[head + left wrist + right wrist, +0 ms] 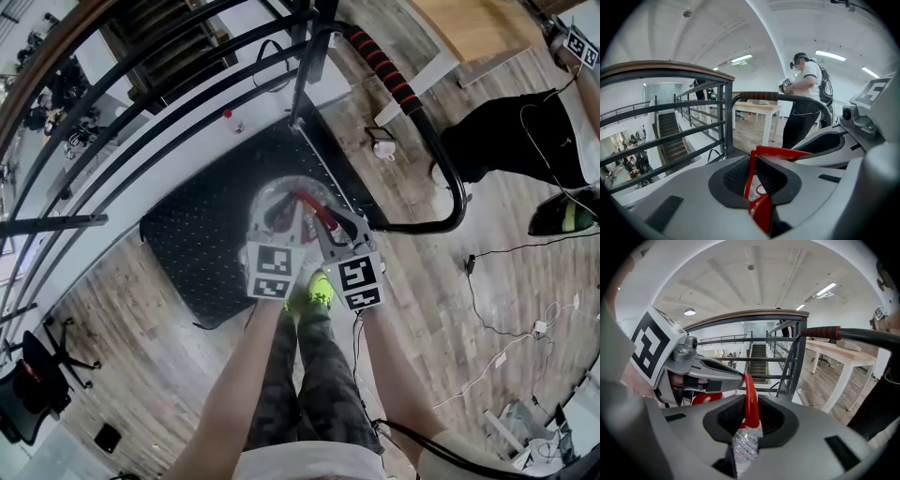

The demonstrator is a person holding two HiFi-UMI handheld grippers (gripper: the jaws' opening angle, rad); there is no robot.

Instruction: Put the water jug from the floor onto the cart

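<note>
Water jug (279, 199): clear, one only, with one red handle (306, 202) at its top. It is off the floor (469, 309) and sits directly over the cart (202, 246), above the near right part of the black dotted deck. Whether its base already touches the deck I cannot tell from the head view.

Grip:
- Left claw (282, 217): jaws nearly closed, clamped on the red handle (758, 185), which runs up between the pads.
- Right claw (325, 227): also narrowed, pinching the same red handle (750, 399), with the jug's clear plastic (743, 444) just below it.
- The two claws are just beside each other on the handle.

Progress (judgement): pick-up and carry to the cart look done. What remains is to settle the jug flat on the deck, confirm it stands upright, then release both claws. Late stage, not complete.

Counts:
- water jug 1
- red handle 1
- claws 2, both engaged
- cart 1, with one push bar (386, 73) wrapped in red and black at the far right
- wooden desk (473, 28) 1, far right
- dark railing (141, 112) 1, along the far left
- other person (511, 131) 1, standing at the right, well apart from the cart
</note>
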